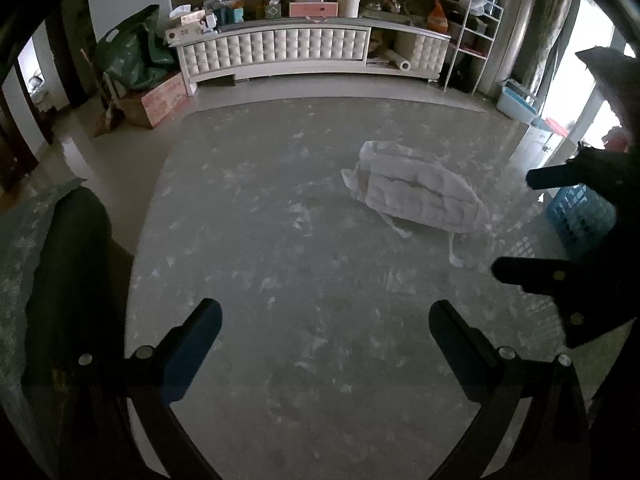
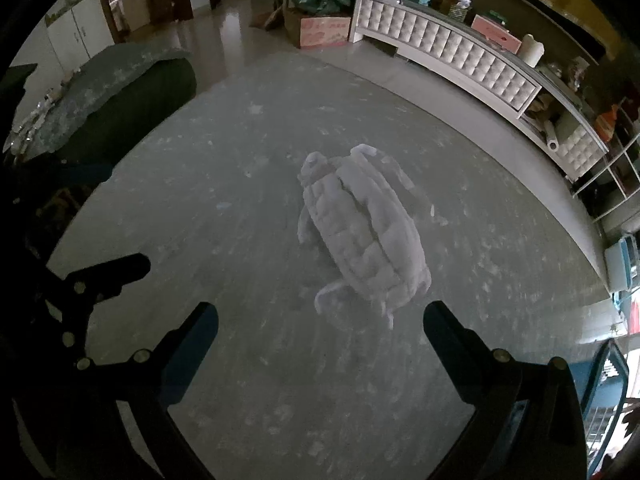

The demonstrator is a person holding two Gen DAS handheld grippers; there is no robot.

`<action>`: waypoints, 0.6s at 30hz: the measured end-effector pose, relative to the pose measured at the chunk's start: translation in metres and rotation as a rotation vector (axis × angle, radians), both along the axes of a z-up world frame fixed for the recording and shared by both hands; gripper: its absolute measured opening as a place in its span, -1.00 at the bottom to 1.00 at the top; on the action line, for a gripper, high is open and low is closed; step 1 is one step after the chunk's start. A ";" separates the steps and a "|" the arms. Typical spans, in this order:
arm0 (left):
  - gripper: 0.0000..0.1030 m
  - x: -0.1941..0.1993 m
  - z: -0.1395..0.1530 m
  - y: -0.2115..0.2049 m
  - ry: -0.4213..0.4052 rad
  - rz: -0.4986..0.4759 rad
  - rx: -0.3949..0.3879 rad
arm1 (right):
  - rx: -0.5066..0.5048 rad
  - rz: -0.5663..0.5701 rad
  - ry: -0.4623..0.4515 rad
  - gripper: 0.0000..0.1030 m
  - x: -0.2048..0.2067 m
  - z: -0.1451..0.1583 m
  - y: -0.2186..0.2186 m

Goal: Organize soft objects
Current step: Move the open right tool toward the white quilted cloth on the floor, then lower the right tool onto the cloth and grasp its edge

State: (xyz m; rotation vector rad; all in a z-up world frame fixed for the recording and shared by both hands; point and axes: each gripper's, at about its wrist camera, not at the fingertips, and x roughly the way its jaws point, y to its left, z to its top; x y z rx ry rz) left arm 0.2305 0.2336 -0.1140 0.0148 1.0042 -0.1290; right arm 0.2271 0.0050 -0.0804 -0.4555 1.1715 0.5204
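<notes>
A white quilted padded garment (image 1: 420, 192) lies bundled on the grey mottled carpet (image 1: 280, 240), with thin straps trailing from it. In the right wrist view the garment (image 2: 364, 236) lies just ahead of my right gripper (image 2: 320, 320), which is open and empty above the carpet (image 2: 240, 240). My left gripper (image 1: 325, 316) is open and empty, well short of the garment and to its left. The right gripper's fingers (image 1: 532, 272) show at the right edge of the left wrist view, spread apart.
A white tufted TV cabinet (image 1: 276, 52) with clutter on top runs along the far wall. A cardboard box (image 1: 160, 100) and green bag (image 1: 132, 56) stand at its left. A blue basket (image 1: 580, 216) sits right. A dark sofa (image 2: 120, 100) is at the left.
</notes>
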 end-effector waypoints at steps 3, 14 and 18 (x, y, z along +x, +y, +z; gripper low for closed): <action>1.00 0.008 -0.001 0.003 -0.003 -0.013 -0.026 | -0.024 0.001 0.016 0.99 0.012 -0.009 0.001; 1.00 0.043 -0.014 0.002 0.040 -0.107 -0.030 | -0.069 -0.009 0.084 0.99 0.050 -0.042 -0.003; 1.00 0.051 -0.018 0.000 0.046 -0.112 -0.030 | -0.072 -0.018 0.114 0.99 0.060 -0.055 -0.006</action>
